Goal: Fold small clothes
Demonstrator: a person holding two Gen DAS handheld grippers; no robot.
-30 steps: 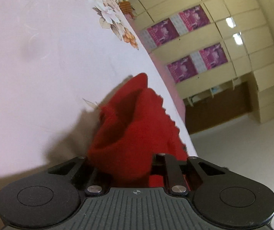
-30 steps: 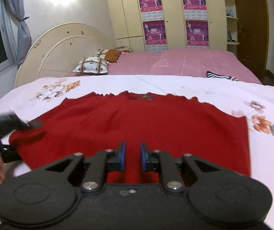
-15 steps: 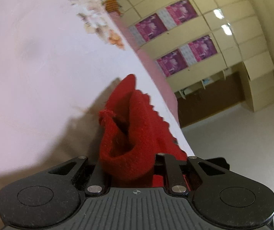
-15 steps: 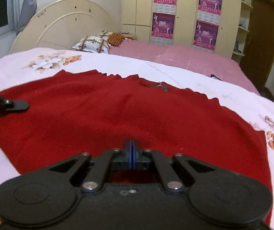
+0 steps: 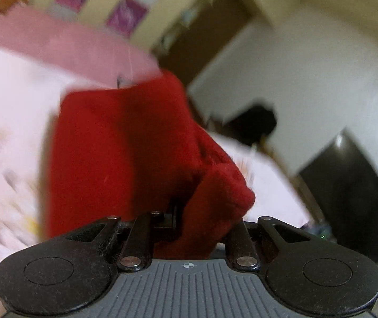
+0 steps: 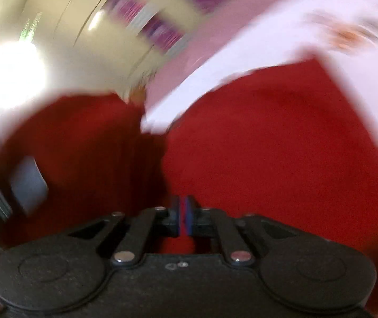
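Pale bedsheet (image 5: 11,111) under red garment (image 5: 114,145)

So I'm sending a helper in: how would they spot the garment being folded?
Find the bed with the white flowered sheet. The garment lies on it, one edge lifted by the left gripper and right gripper. It is plain deep red knit, the only red thing there.

red garment (image 6: 268,137) spread ahead, white floral bedspread (image 6: 281,34) bare beyond, pink bed (image 5: 64,45) farther back
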